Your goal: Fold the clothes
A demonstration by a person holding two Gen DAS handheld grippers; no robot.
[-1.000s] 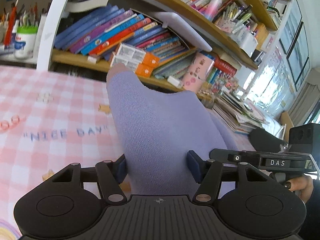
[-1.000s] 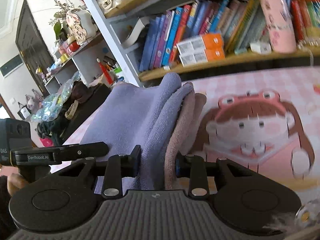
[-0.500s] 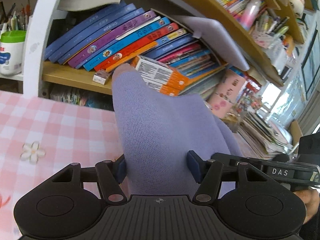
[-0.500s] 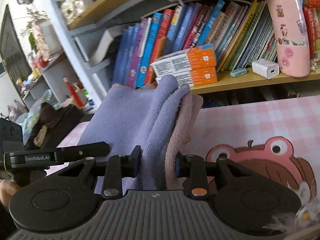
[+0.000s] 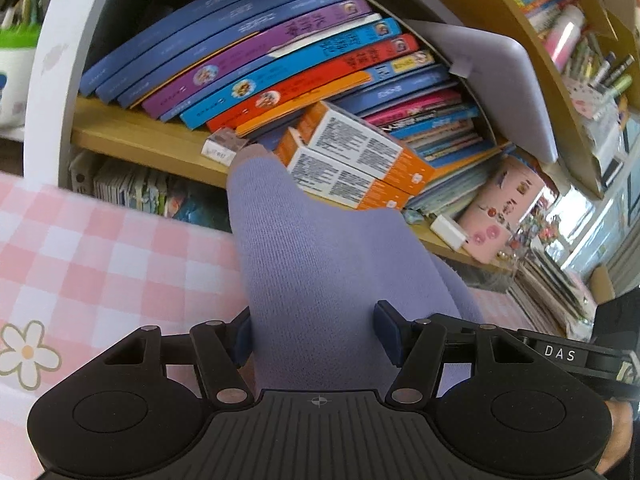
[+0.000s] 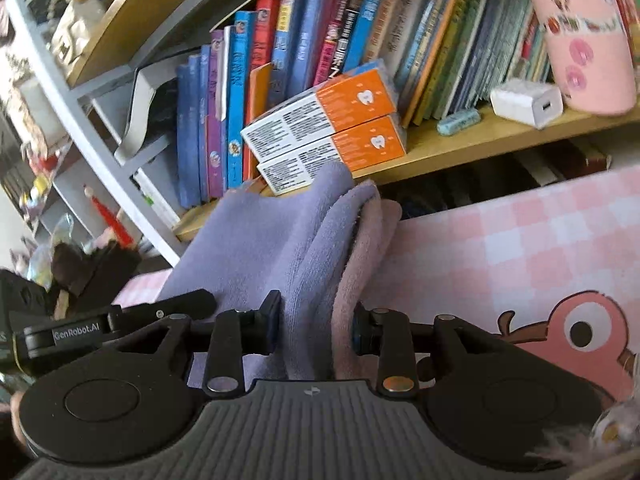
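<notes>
A folded lilac garment [image 5: 320, 248] stands up between the blue pads of my left gripper [image 5: 316, 334], which is shut on its thick fold. In the right wrist view the same garment [image 6: 256, 248] shows several lilac layers and a pink layer [image 6: 368, 248] on the right. My right gripper [image 6: 316, 328] clamps that edge; its jaws are opening while both pads touch the cloth. Each gripper shows in the other's view: the right one [image 5: 560, 354] at the right edge, the left one [image 6: 80, 334] at the left edge. The garment hangs over a pink checked tablecloth [image 5: 100, 260].
A bookshelf [image 5: 280, 72] full of leaning books rises close ahead at the table's far edge. Two orange-and-white boxes [image 6: 328, 132] lie on its lower board just beyond the garment's tip. A white charger [image 6: 526, 102] and a pink cup [image 6: 580, 40] stand further right.
Both grippers have carried the garment across the table toward the bookshelf, which now looms larger. The printed words and the cartoon figure on the cloth have slid mostly out of view.
</notes>
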